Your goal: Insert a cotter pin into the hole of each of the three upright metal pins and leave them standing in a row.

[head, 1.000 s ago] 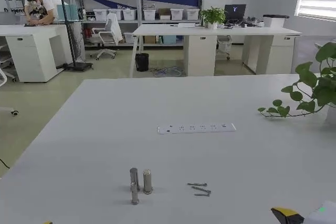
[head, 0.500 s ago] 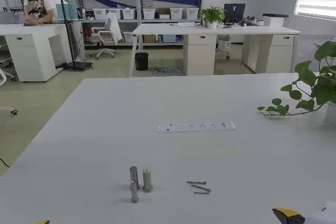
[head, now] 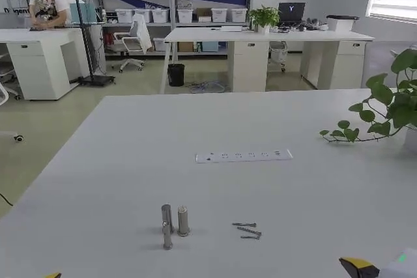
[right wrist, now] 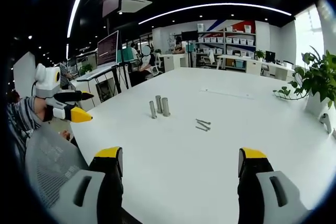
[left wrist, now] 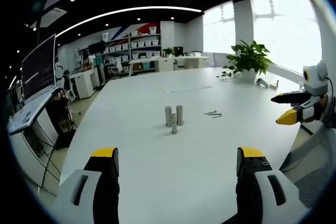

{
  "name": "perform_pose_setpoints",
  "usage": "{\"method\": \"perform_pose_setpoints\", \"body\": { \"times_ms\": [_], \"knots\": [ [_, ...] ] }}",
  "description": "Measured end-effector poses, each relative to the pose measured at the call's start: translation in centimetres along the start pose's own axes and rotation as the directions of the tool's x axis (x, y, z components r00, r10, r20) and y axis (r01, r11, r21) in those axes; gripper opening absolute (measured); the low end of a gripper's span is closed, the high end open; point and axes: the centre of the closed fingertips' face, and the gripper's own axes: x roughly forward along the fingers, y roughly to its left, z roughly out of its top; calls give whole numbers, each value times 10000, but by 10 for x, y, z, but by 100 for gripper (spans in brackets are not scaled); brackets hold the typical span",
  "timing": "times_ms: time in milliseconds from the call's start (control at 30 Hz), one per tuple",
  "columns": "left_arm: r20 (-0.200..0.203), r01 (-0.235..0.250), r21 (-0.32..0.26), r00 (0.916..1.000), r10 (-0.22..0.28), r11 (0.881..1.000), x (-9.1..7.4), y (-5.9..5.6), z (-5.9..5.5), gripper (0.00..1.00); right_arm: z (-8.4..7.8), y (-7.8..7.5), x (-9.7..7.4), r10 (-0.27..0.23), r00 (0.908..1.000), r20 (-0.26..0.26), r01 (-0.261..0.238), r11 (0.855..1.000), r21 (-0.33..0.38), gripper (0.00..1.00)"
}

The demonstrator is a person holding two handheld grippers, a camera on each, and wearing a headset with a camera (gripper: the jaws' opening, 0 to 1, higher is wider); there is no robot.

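Observation:
Three short metal pins (head: 173,223) stand upright in a tight cluster on the white table (head: 130,180), near its front. Several loose cotter pins (head: 247,230) lie flat a little to their right. My left gripper (left wrist: 178,160) is open and holds nothing, well short of the metal pins (left wrist: 174,117) and cotter pins (left wrist: 212,114). My right gripper (right wrist: 181,157) is open and holds nothing too, with the metal pins (right wrist: 159,106) and cotter pins (right wrist: 202,125) ahead of it. A yellow tip of the right gripper (head: 358,268) shows at the bottom right of the head view.
A white power strip (head: 244,157) lies across the middle of the table. A trailing potted plant (head: 384,112) stands at the right edge. Beyond the table are desks, shelves of bins and people at a far desk (head: 45,4).
The head camera has shifted slightly. The pins and cotter pins have not moved, and both grippers stay open.

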Motion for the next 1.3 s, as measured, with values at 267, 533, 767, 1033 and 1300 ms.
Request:
{"method": "perform_pose_setpoints", "body": {
  "times_ms": [267,533,767,1033,1300],
  "knots": [
    [-1,-17,-22,10000,17,10000,0,1,-1,92,0,0,-1,71,10000,34,-70,9999,-87,90],
    [21,13,-44,10000,-13,10000,1,0,-1,92,-1,0,0,102,9999,19,-102,9999,-70,89],
    [26,-9,-48,10000,9,10000,1,1,-2,91,-1,-1,-1,84,10000,42,-84,10000,2,88],
    [64,-1,-79,10000,1,10000,1,2,-2,90,2,-1,-2,81,9998,170,-80,10000,-49,87],
    [100,56,-85,9999,-55,9999,3,1,-1,88,3,-1,-2,106,9998,192,-104,9999,-65,87]
  ]
}}
